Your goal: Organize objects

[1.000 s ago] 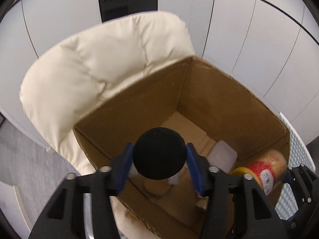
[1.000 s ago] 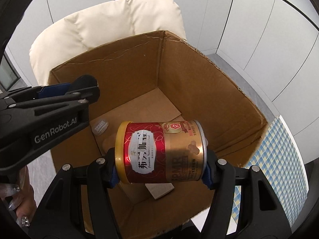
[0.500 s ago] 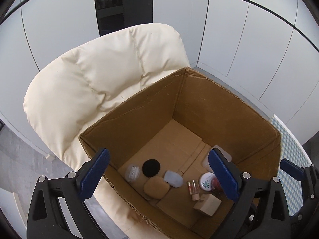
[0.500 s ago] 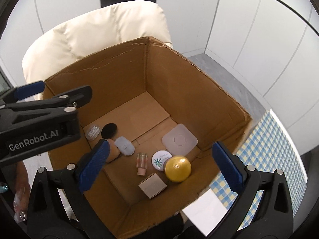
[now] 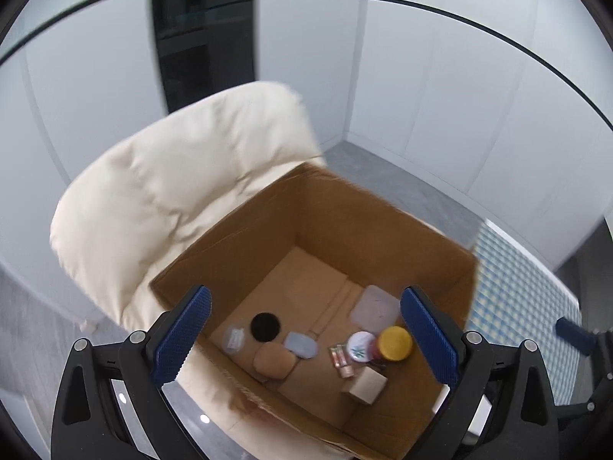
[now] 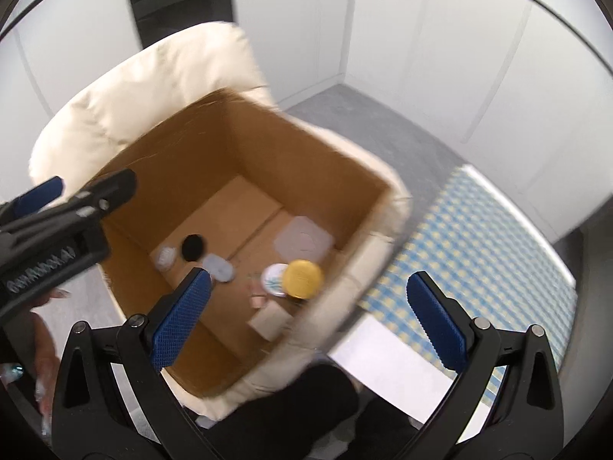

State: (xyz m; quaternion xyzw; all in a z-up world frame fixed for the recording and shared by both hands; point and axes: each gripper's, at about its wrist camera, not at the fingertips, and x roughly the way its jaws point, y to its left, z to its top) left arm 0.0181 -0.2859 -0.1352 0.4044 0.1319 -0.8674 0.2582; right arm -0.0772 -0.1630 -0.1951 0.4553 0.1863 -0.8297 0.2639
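Left wrist view: left gripper (image 5: pixel 306 339), fingers spread and empty, hangs above the cardboard box (image 5: pixel 383 226) on the cream chair (image 5: pixel 172 191). Right gripper (image 6: pixel 308 324) likewise gapes with nothing between. Black ball (image 5: pixel 264 327) and gold-lidded can (image 5: pixel 394 342) lie inside. Drop-off looks done; next, I'd guess, fetch more from the checked desk (image 6: pixel 479 237).

right gripper (image 6: pixel 306 314) jaws gape empty above the cardboard box (image 6: pixel 306 142).
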